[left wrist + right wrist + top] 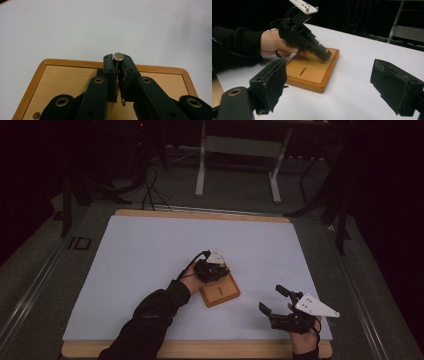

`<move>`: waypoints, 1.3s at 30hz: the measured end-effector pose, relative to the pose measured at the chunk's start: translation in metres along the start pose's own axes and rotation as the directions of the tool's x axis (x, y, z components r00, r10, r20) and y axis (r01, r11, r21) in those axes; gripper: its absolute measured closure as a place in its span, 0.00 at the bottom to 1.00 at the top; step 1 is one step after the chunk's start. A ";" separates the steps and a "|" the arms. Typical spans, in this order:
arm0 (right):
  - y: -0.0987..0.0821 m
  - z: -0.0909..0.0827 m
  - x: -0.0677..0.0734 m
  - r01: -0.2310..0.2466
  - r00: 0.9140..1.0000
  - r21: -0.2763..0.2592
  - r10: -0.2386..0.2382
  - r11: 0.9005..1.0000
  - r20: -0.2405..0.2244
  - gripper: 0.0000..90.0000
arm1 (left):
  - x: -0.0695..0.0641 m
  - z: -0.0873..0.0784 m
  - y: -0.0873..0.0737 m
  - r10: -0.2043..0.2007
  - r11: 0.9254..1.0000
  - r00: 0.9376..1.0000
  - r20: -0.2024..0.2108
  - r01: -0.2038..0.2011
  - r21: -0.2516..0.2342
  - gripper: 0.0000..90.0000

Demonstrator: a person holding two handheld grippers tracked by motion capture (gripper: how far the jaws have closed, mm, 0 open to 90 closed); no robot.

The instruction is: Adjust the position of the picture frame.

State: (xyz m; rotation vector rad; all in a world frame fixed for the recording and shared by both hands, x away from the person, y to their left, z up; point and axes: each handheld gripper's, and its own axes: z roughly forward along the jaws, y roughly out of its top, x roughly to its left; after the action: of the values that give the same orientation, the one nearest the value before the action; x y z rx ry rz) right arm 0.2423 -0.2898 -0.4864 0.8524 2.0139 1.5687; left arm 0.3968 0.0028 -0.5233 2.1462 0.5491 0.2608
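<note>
A flat wooden board (223, 296) lies on the white mat, and a keyhole-shaped slot (303, 71) is cut in its top. My left gripper (220, 273) points down over the board's far end, tips close to the wood. It is shut on a small metal peg (118, 57) whose round silver head shows between the fingertips. In the right gripper view the left gripper (324, 55) leans over the board (317, 75), its tip near the far edge. My right gripper (272, 300) rests to the right of the board, open, with nothing between its pads (273, 82).
The white mat (150, 260) covers a wooden tabletop (200, 349) with bare strips at its front and back edges. A small brass fitting (36, 115) sits in a corner of the board. A metal table frame (240, 150) and cables stand on the dark floor behind.
</note>
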 end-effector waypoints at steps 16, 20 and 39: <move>-0.001 0.002 0.002 0.005 1.000 0.013 -0.005 1.000 -0.004 0.15 | 0.014 -0.057 -0.013 -0.031 0.999 0.998 -0.053 0.029 -0.043 0.93; -0.001 0.001 0.002 0.003 1.000 0.012 -0.003 1.000 -0.003 0.15 | 0.007 -0.066 -0.026 -0.016 1.000 1.000 -0.007 0.016 -0.015 0.98; -0.001 0.003 0.002 0.001 1.000 0.016 -0.001 1.000 -0.007 0.15 | -0.044 -0.074 -0.069 0.065 0.981 0.989 0.134 -0.088 0.171 1.00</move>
State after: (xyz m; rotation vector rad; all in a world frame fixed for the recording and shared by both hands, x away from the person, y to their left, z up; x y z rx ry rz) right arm 0.2429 -0.2866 -0.4885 0.8533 2.0342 1.5591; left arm 0.3101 0.0704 -0.5350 2.3408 0.4291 0.1189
